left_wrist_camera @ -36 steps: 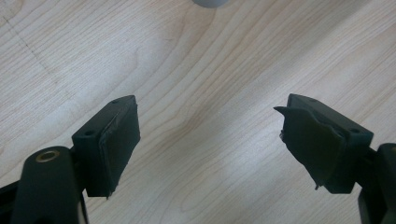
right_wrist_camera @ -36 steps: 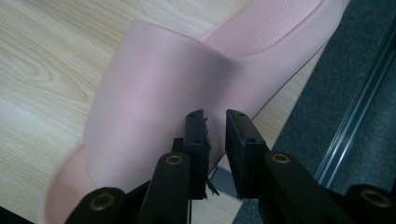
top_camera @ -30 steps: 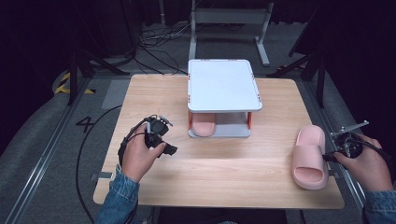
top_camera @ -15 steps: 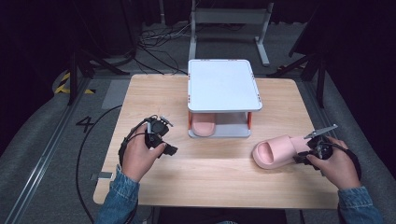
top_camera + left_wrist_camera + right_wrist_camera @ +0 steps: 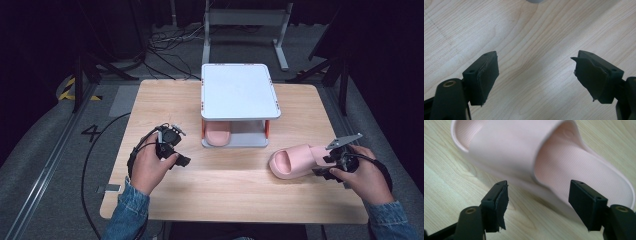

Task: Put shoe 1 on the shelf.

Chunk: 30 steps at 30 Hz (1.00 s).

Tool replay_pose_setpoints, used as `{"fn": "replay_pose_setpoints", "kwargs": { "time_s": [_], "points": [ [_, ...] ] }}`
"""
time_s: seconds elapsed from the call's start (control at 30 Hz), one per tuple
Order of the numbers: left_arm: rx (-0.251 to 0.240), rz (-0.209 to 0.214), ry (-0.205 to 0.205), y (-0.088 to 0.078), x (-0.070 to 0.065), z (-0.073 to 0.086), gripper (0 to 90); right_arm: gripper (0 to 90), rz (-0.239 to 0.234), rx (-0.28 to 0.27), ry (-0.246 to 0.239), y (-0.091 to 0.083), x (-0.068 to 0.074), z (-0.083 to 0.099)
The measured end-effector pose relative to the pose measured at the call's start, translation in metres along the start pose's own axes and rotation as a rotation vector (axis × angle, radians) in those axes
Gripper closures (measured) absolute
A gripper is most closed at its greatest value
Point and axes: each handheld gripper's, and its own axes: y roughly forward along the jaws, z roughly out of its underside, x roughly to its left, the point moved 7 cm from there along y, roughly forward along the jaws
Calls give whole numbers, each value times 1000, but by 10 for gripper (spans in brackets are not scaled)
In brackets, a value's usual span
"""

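A pink slipper (image 5: 295, 160) lies flat on the wooden table (image 5: 165, 105), right of centre, toe toward the rack. My right gripper (image 5: 325, 162) sits at its heel end. In the right gripper view the jaws (image 5: 539, 183) stand wide apart and have just been opening. The slipper (image 5: 524, 150) lies just ahead of them, its edge reaching into the gap, and neither pad presses on it. My left gripper (image 5: 175, 150) rests at the table's left, and its jaws (image 5: 536, 57) are open over bare wood. A second pink slipper (image 5: 218, 135) sits on the lower shelf of the white rack (image 5: 239, 90).
The two-level rack stands mid-table toward the back, with orange posts at its corners. Black cables trail from the left gripper over the table's left edge to the floor. A metal stand and dark floor lie beyond the table.
The right hand moved left and inward with the slipper, which turned from lengthwise at the right edge to crosswise. Its jaws then let go. The left hand stayed still.
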Motion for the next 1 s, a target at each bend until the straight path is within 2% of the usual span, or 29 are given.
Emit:
{"fn": "replay_pose_setpoints", "kwargs": {
  "time_s": [0.07, 0.1, 0.37, 0.5, 0.67, 0.7, 0.77, 0.93, 1.0],
  "points": [
    [4, -1, -2, 1, 1, 1, 198, 323, -8, 7, -46, 4, 3, -4],
    [4, -1, -2, 1, 1, 1, 198, 323, -8, 7, -46, 4, 3, -4],
    [-1, 1, -1, -1, 1, 1, 198, 327, -75, 18, -143, 25, 19, -18],
    [-1, 0, -1, -1, 2, 1, 197, 416, -114, 41, -177, 31, 24, -19],
    [2, 3, -5, 0, 1, 1, 197, 646, -112, 42, -173, 28, 28, -20],
    [4, 3, -3, 0, 1, 1, 197, 646, -112, 42, -173, 28, 28, -20],
    [4, 4, -3, 0, 1, 1, 198, 732, -120, 47, -155, 26, 33, -21],
    [1, 2, -3, 0, 2, 1, 198, 771, -132, 39, -131, 24, 40, -24],
    [1, 2, -2, -1, 2, 1, 197, 784, -117, 32, -127, 22, 40, -27]
  ]
}}
